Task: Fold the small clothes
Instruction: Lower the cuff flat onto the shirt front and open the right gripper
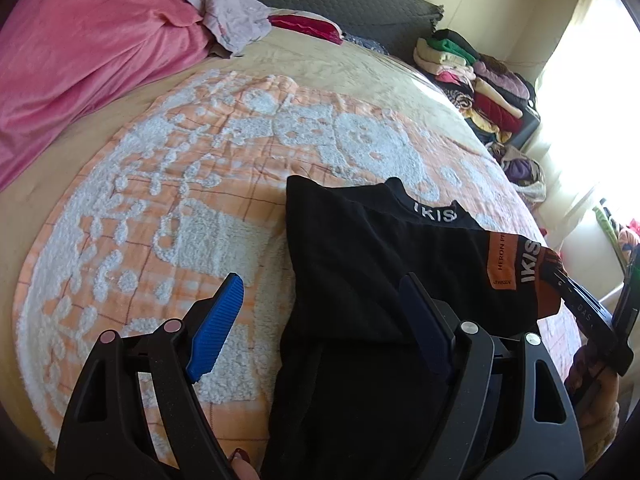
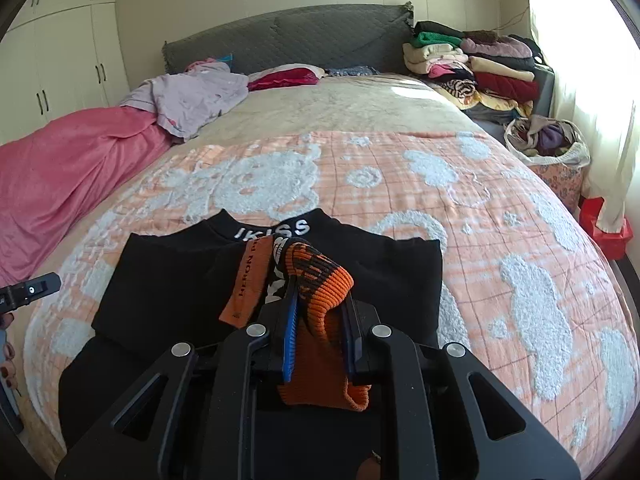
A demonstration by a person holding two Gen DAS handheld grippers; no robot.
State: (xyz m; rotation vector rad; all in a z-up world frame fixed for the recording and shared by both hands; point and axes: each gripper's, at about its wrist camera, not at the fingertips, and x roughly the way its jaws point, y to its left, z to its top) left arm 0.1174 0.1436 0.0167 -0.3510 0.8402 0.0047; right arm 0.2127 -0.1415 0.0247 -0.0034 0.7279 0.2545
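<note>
A black top with an "IKISS" collar lies flat on the orange and white blanket, collar towards the headboard. My right gripper is shut on the top's orange ribbed sleeve cuff and holds it lifted over the middle of the chest. The sleeve's orange label hangs beside it. In the left wrist view the same cuff is stretched to the right, with the right gripper's fingers clamped on it. My left gripper hovers open over the left edge of the black top, nothing between its blue pads.
A pink blanket and a crumpled lilac garment lie on the bed's left side. Stacked folded clothes and a bag of clothes sit beyond the right edge. A red box stands by the curtain.
</note>
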